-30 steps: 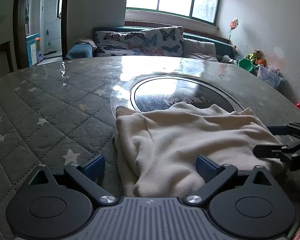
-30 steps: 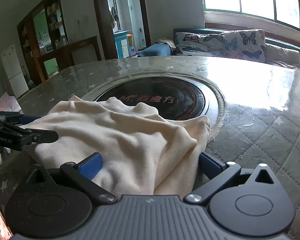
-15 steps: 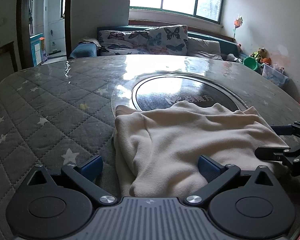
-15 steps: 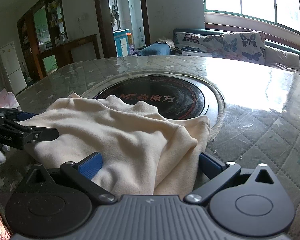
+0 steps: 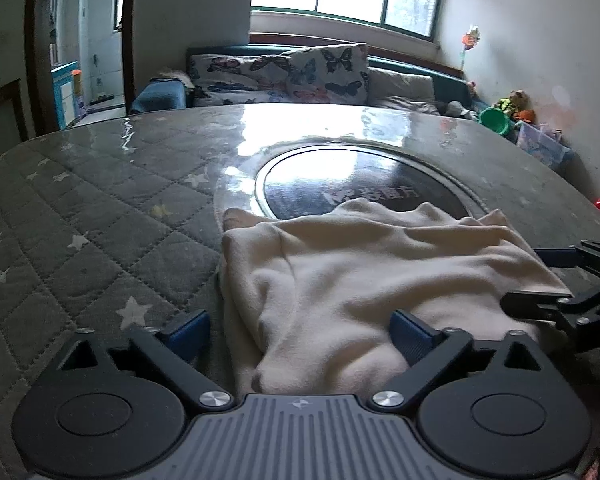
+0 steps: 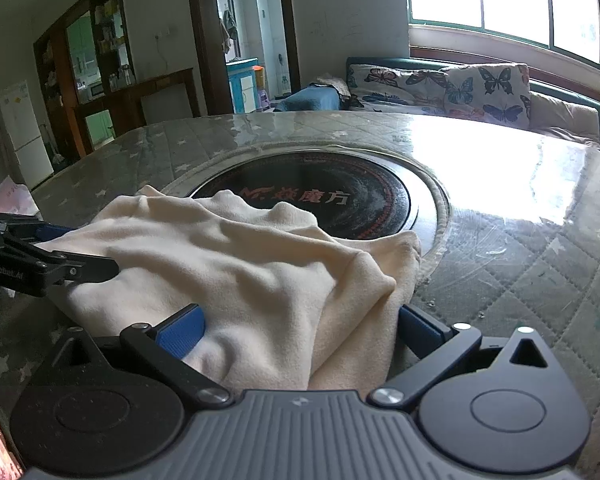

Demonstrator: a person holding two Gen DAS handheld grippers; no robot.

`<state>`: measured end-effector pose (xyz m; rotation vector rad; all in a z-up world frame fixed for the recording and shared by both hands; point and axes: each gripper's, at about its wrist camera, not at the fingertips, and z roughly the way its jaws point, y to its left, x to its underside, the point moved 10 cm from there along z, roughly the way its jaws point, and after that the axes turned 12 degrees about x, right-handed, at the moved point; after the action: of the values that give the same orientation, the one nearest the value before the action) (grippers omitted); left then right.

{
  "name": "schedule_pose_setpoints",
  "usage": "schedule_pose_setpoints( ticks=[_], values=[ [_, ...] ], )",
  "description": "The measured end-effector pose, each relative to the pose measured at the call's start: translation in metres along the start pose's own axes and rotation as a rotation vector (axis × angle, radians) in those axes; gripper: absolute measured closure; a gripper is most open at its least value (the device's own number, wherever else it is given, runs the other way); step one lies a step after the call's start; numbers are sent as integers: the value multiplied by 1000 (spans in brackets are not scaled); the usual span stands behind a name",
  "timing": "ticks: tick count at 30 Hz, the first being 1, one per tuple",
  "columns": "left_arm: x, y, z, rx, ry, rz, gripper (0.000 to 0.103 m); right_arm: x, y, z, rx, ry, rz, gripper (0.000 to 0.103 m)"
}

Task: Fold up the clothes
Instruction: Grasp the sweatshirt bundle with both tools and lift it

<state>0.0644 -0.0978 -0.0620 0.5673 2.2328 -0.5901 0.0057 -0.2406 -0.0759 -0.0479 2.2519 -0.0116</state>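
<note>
Left gripper (image 5: 300, 334) fingers spread wide and have just been closing a little; the near-left hem of the cream garment (image 5: 364, 280) sits between them, pads not yet pressing. Right gripper (image 6: 300, 328) fingers spread too, straddling the near-right hem, cloth bunched against the inner pad but no pinch visible. Garment lies rumpled on the tabletop (image 5: 100, 216), near edge at both grippers, far edge draped onto the dark round insert (image 6: 340, 192).

Risks: the left pad is on bare quilt beside the hem, so a close may catch only the top layer or nothing. The right side has a doubled fold, so a pinch could grab uneven layers and skew the fold. The glossy cover (image 6: 500, 184) further out is slick; the cloth may slide instead of folding. Far wrinkles could get trapped inside the fold.
</note>
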Motion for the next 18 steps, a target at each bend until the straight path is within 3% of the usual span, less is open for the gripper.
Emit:
schedule_pose_setpoints(
  ticks=[7,13,15,18],
  values=[
    [-4,1,-6,46,-13,-52,41,-1,3,-6,-41,-20,11,21],
    [-7,10,-11,88,-21,-133,60,-4,-9,-10,-71,-20,110,45],
    [-8,11,-10,97,-18,-151,66,-3,-14,-10,-77,-19,150,66],
    [-10,9,-12,102,-17,-158,75,-3,-21,-11,-73,-21,201,79]
  ],
)
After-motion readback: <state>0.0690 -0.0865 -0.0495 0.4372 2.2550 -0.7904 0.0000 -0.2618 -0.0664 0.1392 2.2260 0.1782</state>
